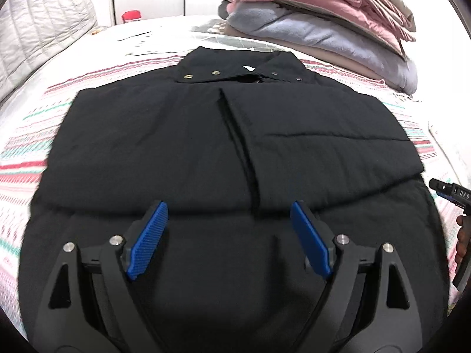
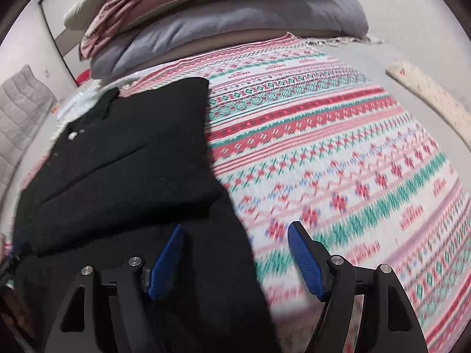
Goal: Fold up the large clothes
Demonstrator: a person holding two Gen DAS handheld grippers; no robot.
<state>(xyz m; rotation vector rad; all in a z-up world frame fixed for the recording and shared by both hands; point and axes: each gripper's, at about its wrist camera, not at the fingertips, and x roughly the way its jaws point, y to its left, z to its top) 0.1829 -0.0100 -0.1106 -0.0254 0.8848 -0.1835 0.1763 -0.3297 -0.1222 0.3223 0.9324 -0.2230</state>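
1. Clearly, the black jacket (image 1: 206,147) lies flat, front up, on the patterned bedspread (image 1: 23,158), its collar pointing away toward the stacked blankets (image 1: 318,20); both sleeves appear already folded across the chest.
2. Over the jacket's near hem hovers the left gripper (image 1: 229,229), its blue pads spread wide and holding nothing.
3. Further right, the right gripper (image 2: 235,247) straddles the jacket's right edge, one pad above black cloth and the other above the bedspread, equally wide open and empty.
4. Judging by this layout, the step in hand is grasping the hem to fold the bottom up toward the collar. To do it well, each gripper should pinch the full thickness of padded cloth near a hem corner, and both should lift evenly so the folded sleeves do not slide out.
5. Readable writing is scarce: "DAS" shows on the right tool at the left view's edge; woven lettering on the bedspread is too blurred to read.
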